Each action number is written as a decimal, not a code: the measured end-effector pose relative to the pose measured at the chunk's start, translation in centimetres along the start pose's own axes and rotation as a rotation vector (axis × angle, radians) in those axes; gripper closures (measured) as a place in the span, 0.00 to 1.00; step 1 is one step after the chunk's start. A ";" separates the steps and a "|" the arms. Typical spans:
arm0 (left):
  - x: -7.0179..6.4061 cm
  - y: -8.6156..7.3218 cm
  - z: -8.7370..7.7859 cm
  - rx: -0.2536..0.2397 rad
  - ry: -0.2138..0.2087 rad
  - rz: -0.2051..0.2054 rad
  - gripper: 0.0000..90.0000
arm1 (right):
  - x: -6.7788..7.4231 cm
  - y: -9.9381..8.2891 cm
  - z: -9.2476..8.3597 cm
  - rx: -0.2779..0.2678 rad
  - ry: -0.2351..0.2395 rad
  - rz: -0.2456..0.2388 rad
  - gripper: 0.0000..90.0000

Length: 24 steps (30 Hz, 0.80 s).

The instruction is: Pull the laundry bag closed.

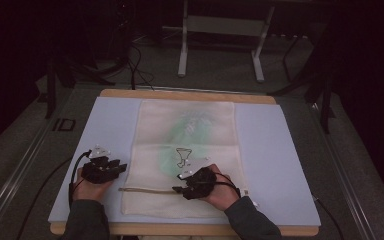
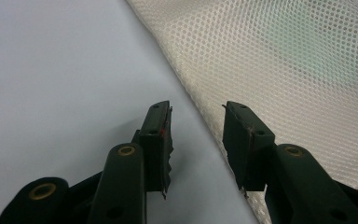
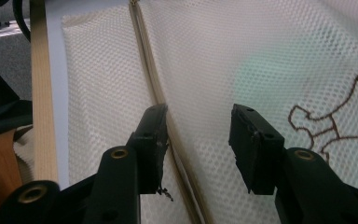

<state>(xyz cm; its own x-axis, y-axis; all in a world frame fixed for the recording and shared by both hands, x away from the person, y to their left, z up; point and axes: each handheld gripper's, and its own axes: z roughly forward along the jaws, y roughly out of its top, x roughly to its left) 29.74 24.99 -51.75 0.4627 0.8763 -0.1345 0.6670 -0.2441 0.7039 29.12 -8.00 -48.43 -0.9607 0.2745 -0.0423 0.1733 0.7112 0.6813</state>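
Mesh bag (image 1: 185, 150) lies flat on the blue mat (image 1: 270, 150); right gripper (image 3: 198, 126), jaws apart, straddles its zipper (image 3: 156, 88). Left gripper (image 2: 196, 128), jaws apart, sits at the bag's edge.

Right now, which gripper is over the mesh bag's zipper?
The right gripper: its open jaws straddle the zipper on the mesh bag. The left gripper sits open at the bag's left edge, mostly over the blue mat.

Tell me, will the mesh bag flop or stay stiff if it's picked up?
Probably floppy: the mesh bag is thin netting lying flat on the table. It looks light. Its zipper may stay a bit stiffer.
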 end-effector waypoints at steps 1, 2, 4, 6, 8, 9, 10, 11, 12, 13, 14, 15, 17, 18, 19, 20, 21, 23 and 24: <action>0.0 0.0 0.0 0.000 0.000 -0.001 0.68 | 0.0 0.1 0.1 -0.001 0.000 -0.004 0.63; 0.0 -0.1 0.0 0.000 0.000 -0.003 0.68 | 0.0 0.2 0.1 0.000 0.001 -0.003 0.63; 0.0 -0.1 0.0 0.000 0.000 -0.004 0.68 | 0.0 0.3 0.2 0.000 0.001 -0.003 0.63; 0.1 -0.1 -0.1 -0.001 0.000 -0.008 0.68 | 0.1 0.5 0.4 -0.003 0.004 -0.005 0.63; 0.2 -0.1 -0.2 -0.003 0.001 -0.011 0.68 | 0.1 0.6 0.6 -0.003 0.008 -0.007 0.63; 0.2 -0.2 -0.2 -0.002 0.001 -0.010 0.68 | 0.2 0.8 0.8 -0.003 0.012 -0.010 0.63; 0.2 -0.2 -0.2 -0.002 0.001 -0.010 0.68 | 0.2 0.8 0.8 -0.003 0.012 -0.010 0.63; 0.3 -0.2 -0.2 -0.001 -0.001 -0.010 0.68 | 0.2 0.9 1.0 -0.004 0.017 -0.009 0.64; 0.3 -0.2 -0.3 -0.001 -0.002 -0.009 0.68 | 0.2 0.9 1.0 -0.004 0.017 -0.009 0.64; 0.3 -0.2 -0.3 -0.002 -0.004 -0.010 0.68 | 0.2 1.1 1.2 -0.007 0.021 -0.007 0.64; 0.4 -0.2 -0.3 -0.001 -0.005 -0.011 0.68 | 0.2 1.2 1.3 -0.011 0.022 -0.008 0.64; 0.4 -0.2 -0.3 -0.001 -0.005 -0.011 0.68 | 0.2 1.2 1.3 -0.011 0.022 -0.008 0.64; 0.4 -0.2 -0.3 0.001 -0.005 -0.009 0.68 | 0.3 1.4 1.4 -0.012 0.024 -0.013 0.64; 0.4 -0.2 -0.4 -0.001 -0.004 -0.007 0.68 | 0.4 1.6 1.6 -0.009 0.030 -0.014 0.64; 0.4 -0.2 -0.4 -0.001 -0.004 -0.007 0.68 | 0.4 1.6 1.6 -0.009 0.030 -0.014 0.64; 0.4 -0.2 -0.4 -0.002 -0.006 -0.007 0.68 | 0.5 1.7 1.7 -0.012 0.030 -0.016 0.64; 0.5 -0.2 -0.4 -0.002 -0.007 -0.009 0.68 | 0.6 1.8 1.8 -0.012 0.032 -0.018 0.64; 0.5 -0.2 -0.4 -0.001 -0.006 -0.009 0.68 | 0.6 1.9 1.9 -0.014 0.033 -0.019 0.64; 0.5 -0.2 -0.4 -0.003 -0.005 -0.010 0.68 | 0.6 2.0 2.0 -0.015 0.035 -0.022 0.64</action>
<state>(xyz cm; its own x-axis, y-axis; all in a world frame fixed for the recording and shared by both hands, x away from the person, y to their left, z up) 29.60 25.68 -51.72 0.4591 0.8764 -0.1453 0.6698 -0.2340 0.7047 29.27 -5.12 -48.52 -0.9713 0.2358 -0.0320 0.1489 0.7070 0.6913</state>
